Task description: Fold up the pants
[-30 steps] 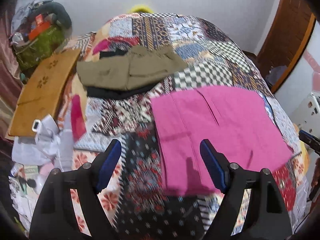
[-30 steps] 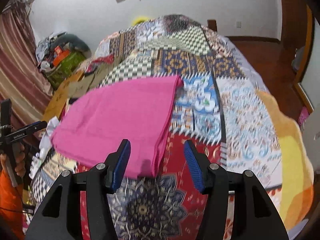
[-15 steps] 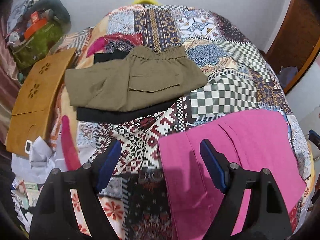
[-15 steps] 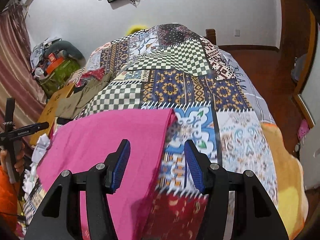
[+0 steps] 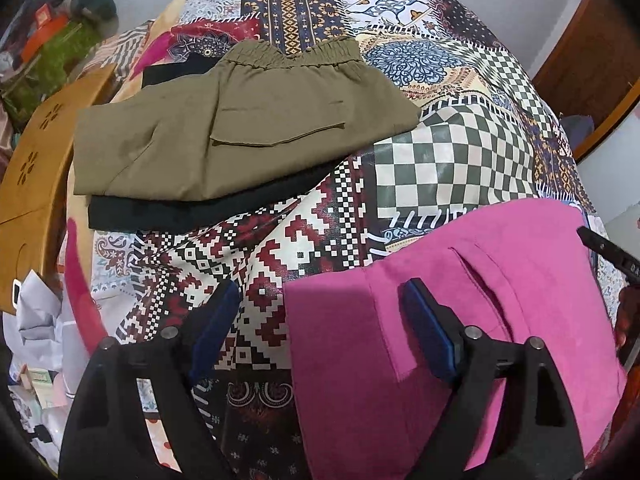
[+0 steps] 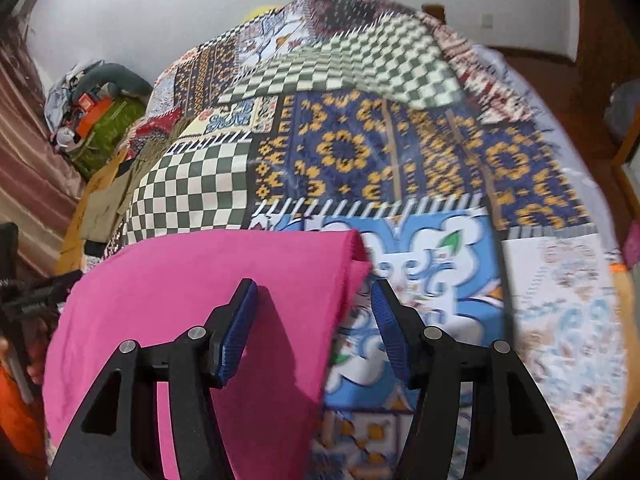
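Folded pink pants (image 5: 460, 320) lie flat on the patchwork bedspread (image 5: 448, 152), at the lower right of the left wrist view. My left gripper (image 5: 320, 320) is open and empty, hovering over the pants' left edge. In the right wrist view the pink pants (image 6: 192, 292) fill the lower left. My right gripper (image 6: 316, 320) is open and empty over their right edge, near the top right corner. The other gripper's black tip (image 5: 608, 248) shows at the right edge of the left wrist view.
Folded olive pants (image 5: 240, 124) lie on a folded black garment (image 5: 192, 208) further up the bed. A wooden board (image 5: 32, 168) and papers (image 5: 36, 320) lie at the left side. A pile of bags (image 6: 96, 108) sits by the wall.
Both grippers have moved forward up the bed, so the pink pants slid lower in both views and the olive pants came closer. Both grippers stayed open.
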A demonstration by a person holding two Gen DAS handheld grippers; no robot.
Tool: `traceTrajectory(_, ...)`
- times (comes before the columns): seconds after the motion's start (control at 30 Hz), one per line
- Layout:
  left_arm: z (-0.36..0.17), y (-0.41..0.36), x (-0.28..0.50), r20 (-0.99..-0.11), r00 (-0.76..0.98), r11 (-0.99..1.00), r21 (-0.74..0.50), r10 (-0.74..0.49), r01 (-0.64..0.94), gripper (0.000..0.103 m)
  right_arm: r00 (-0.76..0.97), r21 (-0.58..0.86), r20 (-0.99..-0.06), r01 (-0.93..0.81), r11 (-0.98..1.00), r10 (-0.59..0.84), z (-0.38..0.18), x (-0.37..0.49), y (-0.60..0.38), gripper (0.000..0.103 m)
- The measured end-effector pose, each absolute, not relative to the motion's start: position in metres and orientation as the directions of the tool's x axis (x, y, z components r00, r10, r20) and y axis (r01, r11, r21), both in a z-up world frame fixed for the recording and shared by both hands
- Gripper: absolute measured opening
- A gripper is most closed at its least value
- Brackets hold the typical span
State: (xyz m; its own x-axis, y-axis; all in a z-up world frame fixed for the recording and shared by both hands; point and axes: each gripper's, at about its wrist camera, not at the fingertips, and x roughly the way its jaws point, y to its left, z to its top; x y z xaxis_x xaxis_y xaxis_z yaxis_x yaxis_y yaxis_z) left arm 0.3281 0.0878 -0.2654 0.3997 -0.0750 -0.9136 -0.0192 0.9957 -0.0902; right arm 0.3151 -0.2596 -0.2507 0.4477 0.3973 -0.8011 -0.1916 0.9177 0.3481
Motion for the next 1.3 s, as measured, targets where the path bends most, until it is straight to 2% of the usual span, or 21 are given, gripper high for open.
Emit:
traceTrajectory(0.07,-0.269,0.089,0.327,-0.912,0.402,0.995,-0.099,-0.084,-0.017,0.089,0.447,0.342,-0.8,-0.209,0.916,0.4,-0.253,0.319,-0.254,0.053)
traceTrajectory(0.17,-0.27,0.092,0.326,-0.907,0.411,0.994,-0.106,-0.091,-0.015,0.089,0.44,0.335,-0.801,-0.234,0.913,0.407,-0.254,0.321,-0.251,0.032)
traceTrajectory(0.23,-0.268,0.089,0.322,-0.898,0.437,0.998,-0.067,-0.055,-0.012,0.088,0.437,0.302,-0.814,-0.244,0.922,0.382,-0.257,0.321,-0.247,0.016)
traceTrajectory(0.33,-0.265,0.081,0.314,-0.879,0.477,1.0,0.001,-0.006,0.015,0.081,0.44,0.273,-0.822,-0.253,0.928,0.362,-0.26,0.321,-0.247,0.009)
traceTrajectory(0.4,-0.263,0.076,0.31,-0.868,0.495,0.999,0.05,0.034,0.02,0.081,0.448,0.259,-0.824,-0.248,0.933,0.348,-0.261,0.32,-0.248,0.007)
traceTrajectory(0.53,-0.264,0.082,0.311,-0.874,0.484,0.999,0.048,0.046,-0.008,0.081,0.453,0.191,-0.848,-0.223,0.956,0.275,-0.268,0.323,-0.249,0.004)
traceTrajectory(0.57,-0.262,0.085,0.312,-0.879,0.476,0.999,0.034,0.043,-0.026,0.076,0.447,0.188,-0.853,-0.218,0.958,0.269,-0.269,0.323,-0.251,0.004)
traceTrajectory(0.67,-0.248,0.098,0.311,-0.877,0.481,0.996,-0.04,0.003,-0.078,0.071,0.462,0.153,-0.855,-0.21,0.966,0.235,-0.263,0.317,-0.253,0.004)
traceTrajectory(0.8,-0.225,0.101,0.313,-0.843,0.532,0.995,0.03,0.075,-0.093,0.071,0.491,0.19,-0.83,-0.195,0.962,0.264,-0.241,0.307,-0.262,0.005)
traceTrajectory(0.87,-0.216,0.097,0.315,-0.837,0.544,0.998,0.025,0.057,-0.066,0.072,0.507,0.221,-0.809,-0.207,0.953,0.297,-0.226,0.306,-0.258,0.007)
traceTrajectory(0.97,-0.206,0.081,0.316,-0.828,0.56,1.0,0.015,0.016,-0.007,0.072,0.517,0.248,-0.778,-0.271,0.93,0.358,-0.201,0.3,-0.245,0.024)
traceTrajectory(1.03,-0.202,0.065,0.318,-0.825,0.565,0.999,0.014,-0.017,0.049,0.072,0.503,0.272,-0.758,-0.334,0.903,0.415,-0.187,0.296,-0.226,0.047)
traceTrajectory(1.1,-0.202,0.05,0.319,-0.828,0.558,0.995,0.011,-0.047,0.099,0.073,0.481,0.294,-0.741,-0.395,0.87,0.469,-0.178,0.293,-0.207,0.056)
traceTrajectory(1.3,-0.222,0.01,0.316,-0.87,0.49,0.974,0.059,-0.056,0.217,0.078,0.376,0.278,-0.76,-0.549,0.788,0.53,-0.18,0.283,-0.147,0.057)
